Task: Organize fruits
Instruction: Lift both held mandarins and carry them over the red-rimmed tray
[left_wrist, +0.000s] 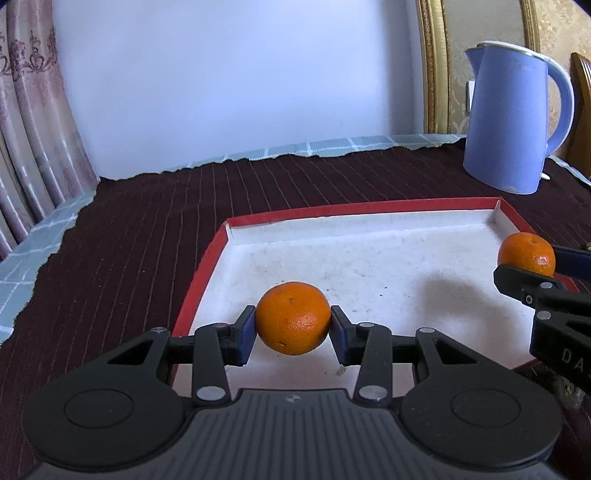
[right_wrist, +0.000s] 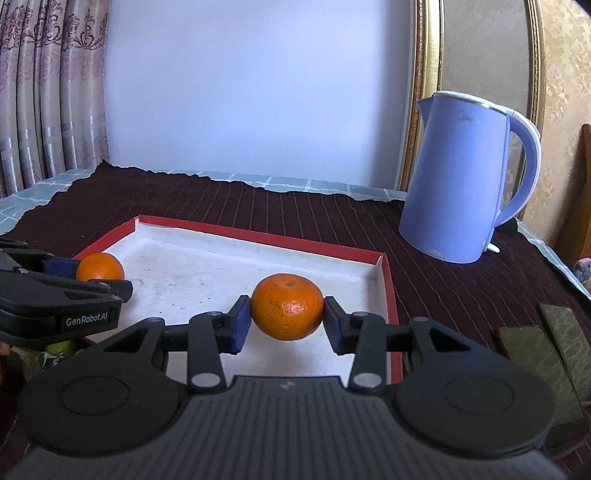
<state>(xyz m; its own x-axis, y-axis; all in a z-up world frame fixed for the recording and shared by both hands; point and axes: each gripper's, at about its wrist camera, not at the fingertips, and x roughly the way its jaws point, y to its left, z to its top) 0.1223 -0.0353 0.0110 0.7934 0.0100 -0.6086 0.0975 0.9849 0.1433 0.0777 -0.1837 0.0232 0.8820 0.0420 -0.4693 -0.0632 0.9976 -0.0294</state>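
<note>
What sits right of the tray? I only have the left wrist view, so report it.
Observer: Two olive-brown blocks lie on the dark cloth, right of the tray.
Operator: Check the right gripper's hold.
Observer: The right gripper has both pads pressed on its orange, above the tray's near right part.
Operator: Look under the left gripper.
Observer: Something yellow-green shows below the left gripper; I cannot tell what it is.
</note>
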